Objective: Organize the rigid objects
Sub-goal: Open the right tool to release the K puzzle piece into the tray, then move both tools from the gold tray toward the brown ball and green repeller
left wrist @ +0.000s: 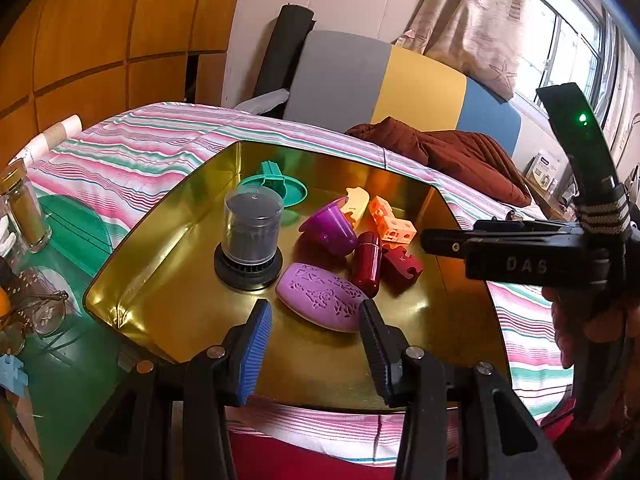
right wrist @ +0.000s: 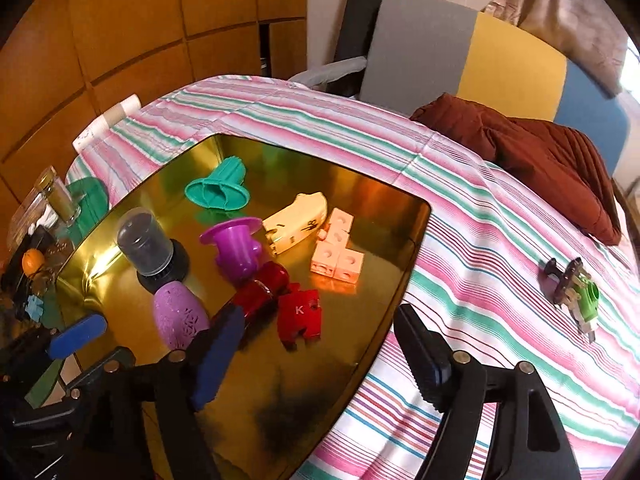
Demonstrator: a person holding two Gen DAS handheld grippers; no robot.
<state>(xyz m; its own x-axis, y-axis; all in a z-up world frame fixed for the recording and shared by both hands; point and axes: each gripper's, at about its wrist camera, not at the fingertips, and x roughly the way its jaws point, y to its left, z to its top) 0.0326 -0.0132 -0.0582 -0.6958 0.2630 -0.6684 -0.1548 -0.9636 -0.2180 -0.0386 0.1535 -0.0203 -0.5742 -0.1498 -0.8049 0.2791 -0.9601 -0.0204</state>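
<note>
Gold tray [left wrist: 160, 288] sits on a striped bedspread [left wrist: 160, 140], centre of both views.

Tray contents, left wrist view:
- clear-capped cylinder on a black base [left wrist: 250, 236], upright, left of centre
- teal flanged piece [left wrist: 280, 184], behind it toward the upper middle
- purple cup [left wrist: 332, 226], tipped on its side, centre
- cream block [left wrist: 356, 202], just behind the cup
- orange cube cluster [left wrist: 390, 224], right of the cup
- dark red capsule [left wrist: 367, 264], lying along the cup's near side
- red puzzle piece marked K [left wrist: 402, 266], touching the capsule on its right
- lilac patterned oval [left wrist: 320, 296], nearest the lower edge, just beside the capsule

Left gripper [left wrist: 316, 348]: lower centre of its view, jaws parted over the tray's near rim. Nothing between the pads; the lilac oval lies just beyond them.

Right gripper [right wrist: 320, 364]: lower centre of its view, jaws spread wide, nothing held. Left pad stands over the tray close to the capsule and K piece; right pad is over the bedspread, outside the tray rim.

Right wrist view, right side: a small green and dark object [right wrist: 576, 292] lies on the bedspread, well apart from the tray. A rust-brown cloth [right wrist: 540, 152] is bunched in the upper right.
</note>
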